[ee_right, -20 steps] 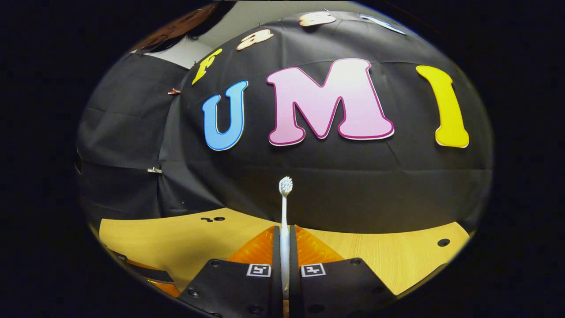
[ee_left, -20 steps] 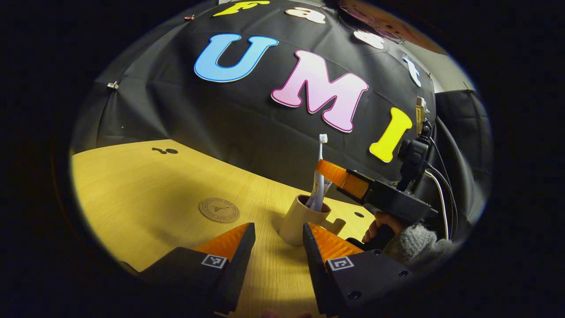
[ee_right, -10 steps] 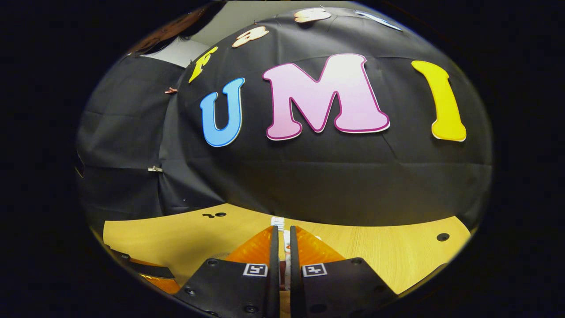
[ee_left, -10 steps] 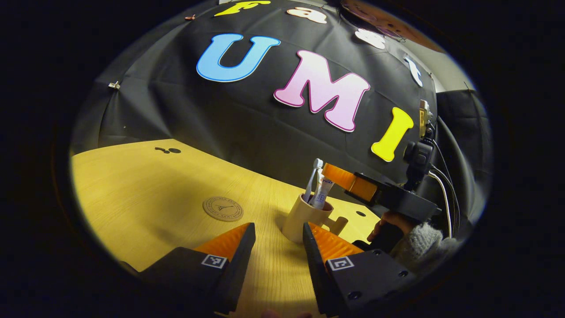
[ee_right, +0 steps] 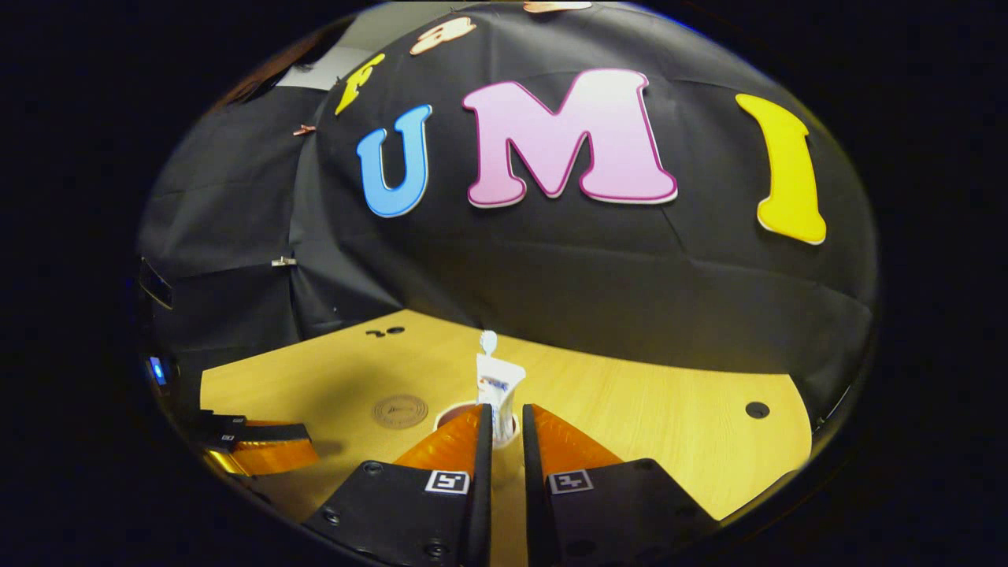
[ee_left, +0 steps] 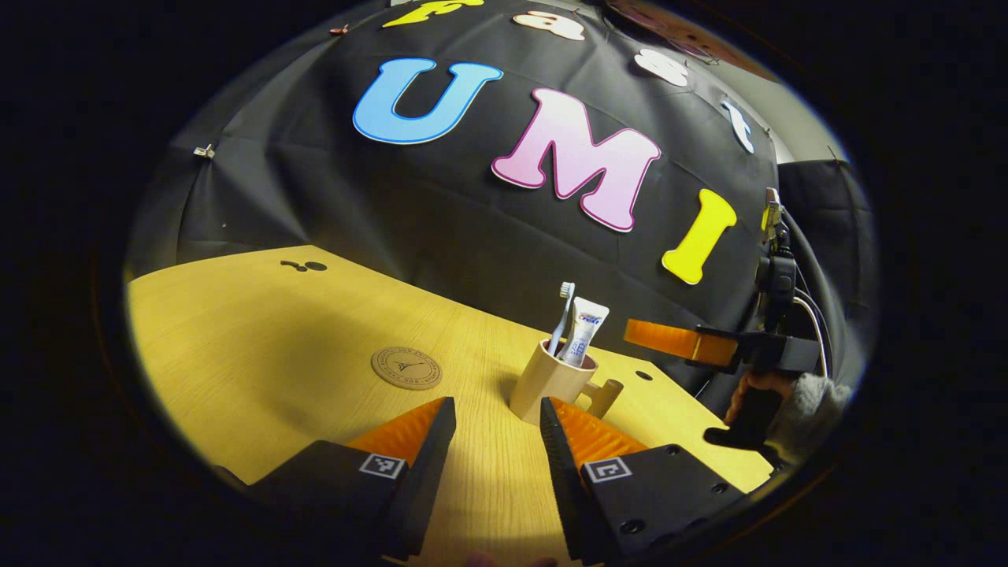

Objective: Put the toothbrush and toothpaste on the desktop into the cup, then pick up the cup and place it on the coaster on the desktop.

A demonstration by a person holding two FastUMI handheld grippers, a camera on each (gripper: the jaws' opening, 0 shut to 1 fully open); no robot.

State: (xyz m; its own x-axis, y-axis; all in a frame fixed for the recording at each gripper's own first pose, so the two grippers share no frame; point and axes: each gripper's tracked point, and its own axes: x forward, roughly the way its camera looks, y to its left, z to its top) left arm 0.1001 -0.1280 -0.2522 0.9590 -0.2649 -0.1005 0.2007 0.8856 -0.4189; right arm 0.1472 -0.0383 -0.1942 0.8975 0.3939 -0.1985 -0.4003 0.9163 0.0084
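A beige cup [ee_left: 545,383] with a side handle stands on the wooden desktop [ee_left: 260,331]. A white toothbrush [ee_left: 565,313] and a white toothpaste tube [ee_left: 584,331] stand upright in it. A round brown coaster [ee_left: 406,368] lies to its left, apart from it. My left gripper [ee_left: 496,421] is open, just short of the cup, nothing between its fingers. My right gripper [ee_left: 676,340] hovers to the right of the cup, clear of it. In the right gripper view the toothpaste tube [ee_right: 498,384], toothbrush head [ee_right: 488,340], cup rim [ee_right: 450,412] and coaster [ee_right: 400,410] lie ahead of my right gripper [ee_right: 505,416], open by a narrow gap and holding nothing.
A hand in a grey knit sleeve [ee_left: 803,391] holds the right gripper, with cables behind it. The left gripper [ee_right: 260,453] shows low at the left in the right gripper view. Small holes [ee_right: 757,409] mark the desktop. The black cloth wall closes the far side.
The right gripper lowered the toothbrush into the cup, let go of it, and drew back to the right and away. The left gripper has barely moved.
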